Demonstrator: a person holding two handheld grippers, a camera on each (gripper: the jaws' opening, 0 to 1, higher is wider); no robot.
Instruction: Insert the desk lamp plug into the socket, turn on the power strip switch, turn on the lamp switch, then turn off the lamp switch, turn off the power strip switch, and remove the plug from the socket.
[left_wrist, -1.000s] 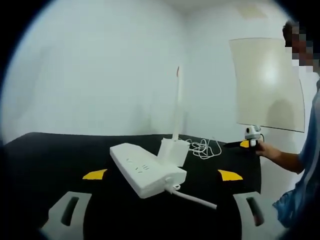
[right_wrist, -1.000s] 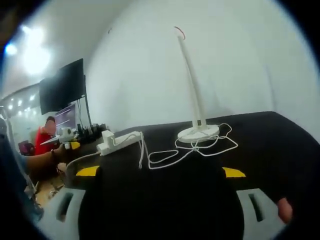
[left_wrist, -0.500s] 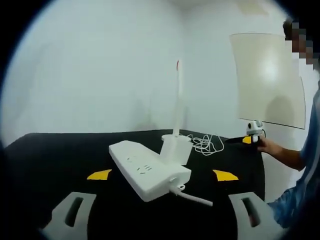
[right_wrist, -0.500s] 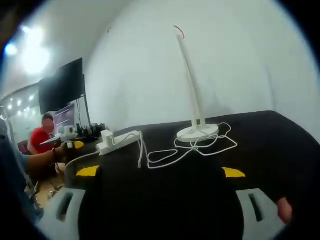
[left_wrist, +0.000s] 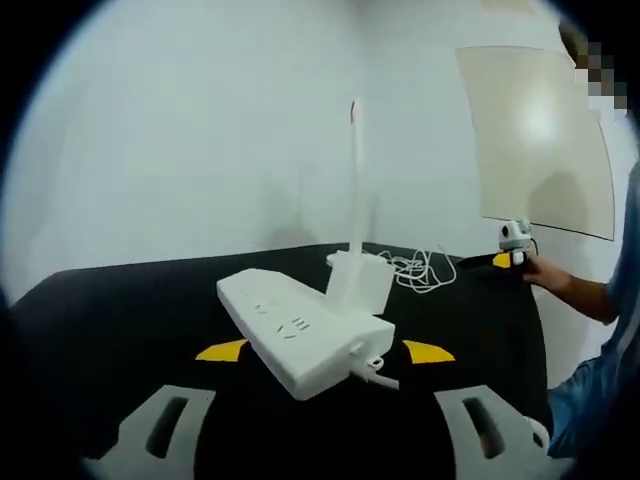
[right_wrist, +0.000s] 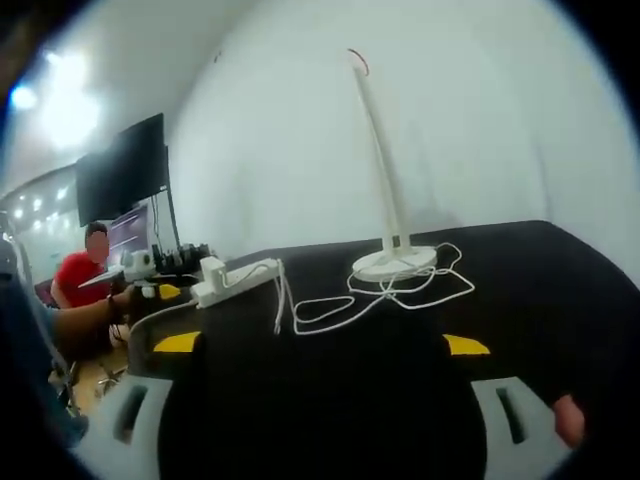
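I see both grippers released: left gripper (left_wrist: 322, 425) near the white plastic power strip (left_wrist: 300, 330), right gripper (right_wrist: 318, 400) facing the slim white desk lamp (right_wrist: 385, 180).

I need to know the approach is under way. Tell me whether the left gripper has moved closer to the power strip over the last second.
Yes. In the left gripper view the power strip looms larger and sits nearer the left gripper than before, so the gripper has moved toward it.
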